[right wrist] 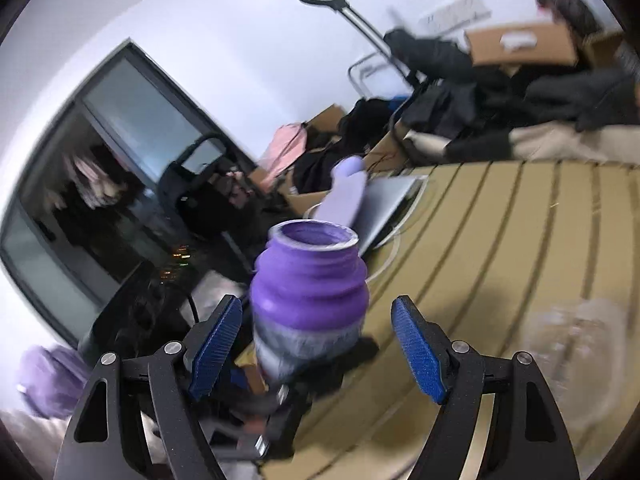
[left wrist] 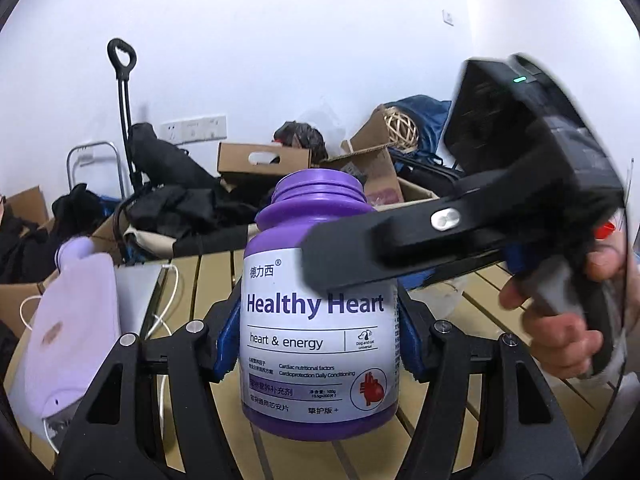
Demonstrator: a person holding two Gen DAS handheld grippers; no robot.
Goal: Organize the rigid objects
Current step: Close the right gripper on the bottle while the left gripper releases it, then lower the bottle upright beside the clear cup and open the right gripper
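Nearest to me, my left gripper (left wrist: 318,340) has its jaws clamped on the white label band of the purple bottle (left wrist: 318,320), one blue pad pressing each flank. The bottle stands upright in that grip, long axis vertical, its threaded neck bare and open at the top with no cap on it.

My right gripper (right wrist: 316,344) hangs just above and beside the same bottle. Its jaws stand wide apart and hold nothing; seen along my right fingers, the bottle's shoulder and open mouth sit between the two blue pads (right wrist: 418,354), nearer the left pad, touching neither as far as I can tell through the blur. From the left wrist view one black finger of that right tool crosses in front of the bottle's shoulder.

So the relation that matters is this: the neck lies straight ahead of my right jaws and slightly off-centre, while the left hand already carries the body. I judge the right one is the free one for any work at the mouth.

Beyond the bottle runs the slatted worktop (right wrist: 520,240), and far off lie cardboard boxes (left wrist: 264,160) and dark clothing.
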